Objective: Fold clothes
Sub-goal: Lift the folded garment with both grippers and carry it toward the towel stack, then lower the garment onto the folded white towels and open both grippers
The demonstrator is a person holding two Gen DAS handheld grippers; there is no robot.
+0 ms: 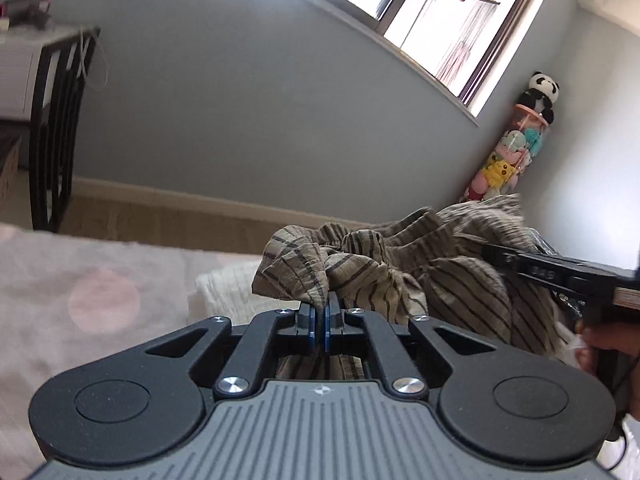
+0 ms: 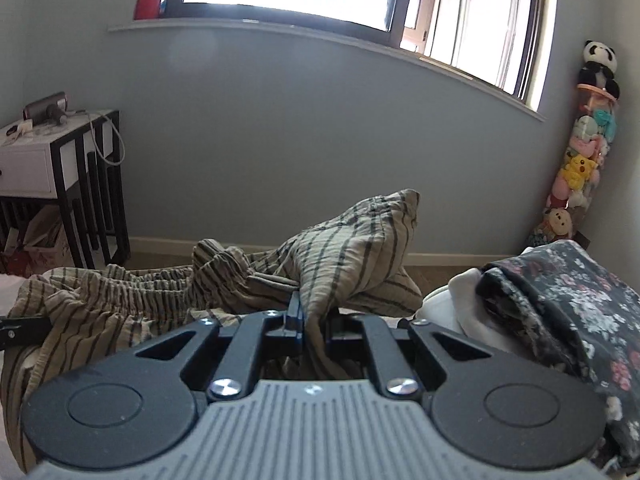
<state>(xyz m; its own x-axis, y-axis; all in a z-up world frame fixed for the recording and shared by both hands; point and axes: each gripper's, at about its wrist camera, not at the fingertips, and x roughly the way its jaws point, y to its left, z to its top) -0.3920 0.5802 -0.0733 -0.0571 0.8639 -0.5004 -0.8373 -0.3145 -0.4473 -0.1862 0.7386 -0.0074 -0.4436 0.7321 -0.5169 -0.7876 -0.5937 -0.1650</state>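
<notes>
A tan garment with dark stripes (image 1: 400,264) is bunched up over the bed. My left gripper (image 1: 320,314) is shut on a gathered fold of it, and cloth hangs down between the fingers. In the right wrist view the same striped garment (image 2: 352,248) rises in a peak, and my right gripper (image 2: 314,316) is shut on another part of its edge. Its elastic waistband (image 2: 132,284) lies crumpled to the left. The right gripper's body (image 1: 560,272) and a hand (image 1: 600,340) show at the right of the left wrist view.
The pink spotted bed cover (image 1: 92,292) lies at the left with a white folded cloth (image 1: 224,288) on it. A dark floral garment (image 2: 560,300) over a white one (image 2: 460,300) lies at the right. A black-framed side table (image 2: 60,168), a toy tube (image 2: 580,160) and the wall stand beyond.
</notes>
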